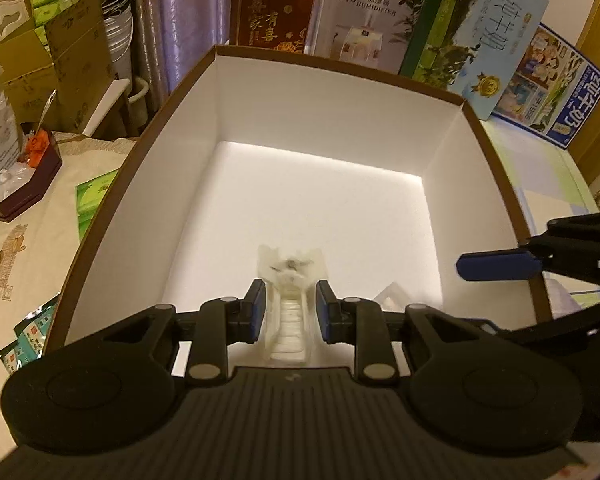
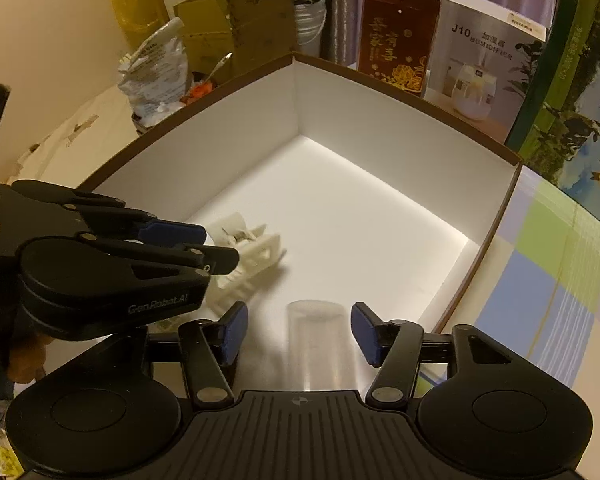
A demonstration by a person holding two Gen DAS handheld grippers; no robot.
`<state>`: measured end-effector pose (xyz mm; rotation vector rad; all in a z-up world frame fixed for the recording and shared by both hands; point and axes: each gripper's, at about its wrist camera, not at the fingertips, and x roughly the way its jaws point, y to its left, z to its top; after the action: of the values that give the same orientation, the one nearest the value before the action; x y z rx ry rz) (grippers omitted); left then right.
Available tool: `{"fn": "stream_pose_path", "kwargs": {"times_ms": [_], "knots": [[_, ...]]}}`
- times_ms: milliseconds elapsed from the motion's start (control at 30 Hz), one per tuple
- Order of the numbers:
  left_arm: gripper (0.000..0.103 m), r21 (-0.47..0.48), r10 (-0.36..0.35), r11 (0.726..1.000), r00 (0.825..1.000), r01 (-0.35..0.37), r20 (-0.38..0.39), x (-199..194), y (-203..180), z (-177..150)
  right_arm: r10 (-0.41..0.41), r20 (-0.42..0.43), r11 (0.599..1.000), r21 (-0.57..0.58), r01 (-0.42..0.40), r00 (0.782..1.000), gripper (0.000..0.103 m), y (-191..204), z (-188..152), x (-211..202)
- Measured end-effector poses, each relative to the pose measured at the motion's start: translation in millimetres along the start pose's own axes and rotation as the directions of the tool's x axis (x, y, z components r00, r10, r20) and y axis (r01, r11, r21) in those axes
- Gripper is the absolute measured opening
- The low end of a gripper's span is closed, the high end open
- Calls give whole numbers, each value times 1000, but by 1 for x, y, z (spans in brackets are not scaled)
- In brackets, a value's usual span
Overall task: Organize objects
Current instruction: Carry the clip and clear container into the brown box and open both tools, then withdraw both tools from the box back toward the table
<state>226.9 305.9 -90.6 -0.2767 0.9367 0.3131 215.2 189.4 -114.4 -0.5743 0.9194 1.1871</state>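
A large box [image 1: 496, 152] with a brown rim and white inside fills both views; its rim also shows in the right wrist view [image 2: 400, 88]. My left gripper [image 1: 290, 312] is over its near part, jaws slightly apart, with a white claw hair clip [image 1: 290, 280] between the pads; the clip looks motion-blurred and not pinched. It also shows in the right wrist view [image 2: 252, 256], by the left gripper [image 2: 204, 248]. My right gripper [image 2: 296, 332] is open, with a clear plastic cup [image 2: 316, 340] between its fingers, untouched by either pad. One right fingertip [image 1: 496, 265] enters the left wrist view.
Upright packages stand behind the box: a red gift bag [image 1: 278, 12], a humidifier box [image 1: 368, 20], milk cartons [image 1: 496, 40]. Cardboard boxes [image 1: 72, 56] and a small dark tray [image 1: 24, 176] lie left. Green tissue packs [image 1: 94, 200] lie on the cream cloth. A checked cloth [image 2: 548, 272] lies right.
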Motion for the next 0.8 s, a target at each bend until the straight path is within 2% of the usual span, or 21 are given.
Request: {"fn": "stream_pose_path", "kwargs": {"times_ms": [133,200,300,400,800], "knots": [[33,14,19,1000,1000,-19,-15,-5,2,-3,17,5,1000,-6,-17,1000,60,3,-4,-3],[42,12,14,1000,1000,-14,-22,-10,5,-5,25,11,1000,-13,-25,1000,66,5,-6,-6],[50,29,30,999,999,-29,-32,-19,6,-9,31,17,999,-24,-31,999,75,8,-9,-10],[60,46,38,998,999,-37,-31,-31,7,-13,39,32,999,-24,-38,999,79,10,-14,-17],[77,42,59,997,998,-59,-6,-76,2,-25,52,129,998,18,-55,990,88,14,-32,-58]]}}
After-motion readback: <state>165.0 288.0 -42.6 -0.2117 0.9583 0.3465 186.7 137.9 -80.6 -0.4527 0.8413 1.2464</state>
